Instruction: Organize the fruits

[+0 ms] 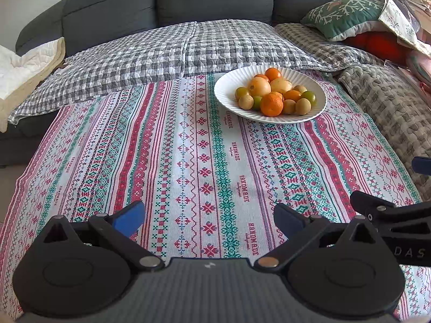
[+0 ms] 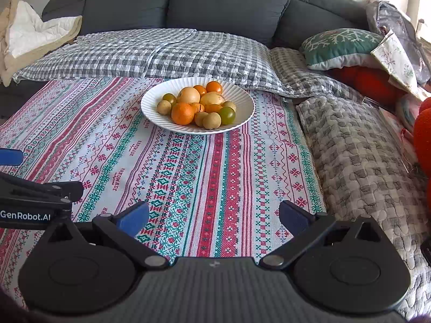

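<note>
A white ribbed plate (image 1: 317,105) (image 2: 242,113) stands at the far side of the patterned cloth (image 1: 188,148) (image 2: 188,175). It holds several fruits: oranges (image 1: 272,104) (image 2: 183,113), pale yellow round fruits (image 1: 259,86) (image 2: 188,95), small tan ones and green ones (image 2: 226,115). My left gripper (image 1: 208,219) is open over the near part of the cloth, with nothing between its blue pads. My right gripper (image 2: 214,219) is open too, wide and empty, well short of the plate. Each gripper shows at the edge of the other's view.
A dark grey sofa (image 2: 215,2) with checked blankets (image 1: 175,51) lies behind the cloth. A quilted throw (image 2: 363,156) borders the cloth on the right. A green cushion (image 2: 339,45), an orange cushion (image 2: 374,80) and bags pile at the far right. A white blanket (image 2: 29,35) is at the far left.
</note>
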`<state>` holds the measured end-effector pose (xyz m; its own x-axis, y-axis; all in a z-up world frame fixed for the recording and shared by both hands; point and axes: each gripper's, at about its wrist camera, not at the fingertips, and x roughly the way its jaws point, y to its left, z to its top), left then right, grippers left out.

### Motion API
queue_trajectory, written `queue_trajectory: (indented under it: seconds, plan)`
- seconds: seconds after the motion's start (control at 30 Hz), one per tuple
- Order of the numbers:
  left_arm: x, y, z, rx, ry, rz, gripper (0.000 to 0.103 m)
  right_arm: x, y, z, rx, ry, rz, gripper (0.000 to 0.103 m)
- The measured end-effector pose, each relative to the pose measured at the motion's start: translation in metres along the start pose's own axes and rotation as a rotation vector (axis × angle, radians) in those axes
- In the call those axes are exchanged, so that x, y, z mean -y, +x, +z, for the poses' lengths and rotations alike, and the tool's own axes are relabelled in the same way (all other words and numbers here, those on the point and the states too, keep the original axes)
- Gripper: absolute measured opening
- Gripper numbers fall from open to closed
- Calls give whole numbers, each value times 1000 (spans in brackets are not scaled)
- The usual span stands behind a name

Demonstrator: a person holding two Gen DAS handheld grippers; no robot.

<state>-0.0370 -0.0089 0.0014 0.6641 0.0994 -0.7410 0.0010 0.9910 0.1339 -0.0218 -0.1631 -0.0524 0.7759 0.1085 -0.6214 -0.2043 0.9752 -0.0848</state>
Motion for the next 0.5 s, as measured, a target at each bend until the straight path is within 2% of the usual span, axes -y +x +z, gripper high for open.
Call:
queue_trajectory:
  seconds: [0.13, 0.5]
  plan:
    - [1, 4, -3, -12, 1, 5, 94, 0, 4, -1, 5, 7, -34, 103]
    - [2, 6, -3, -17, -10, 4, 94, 2, 7, -1, 7, 28, -55, 103]
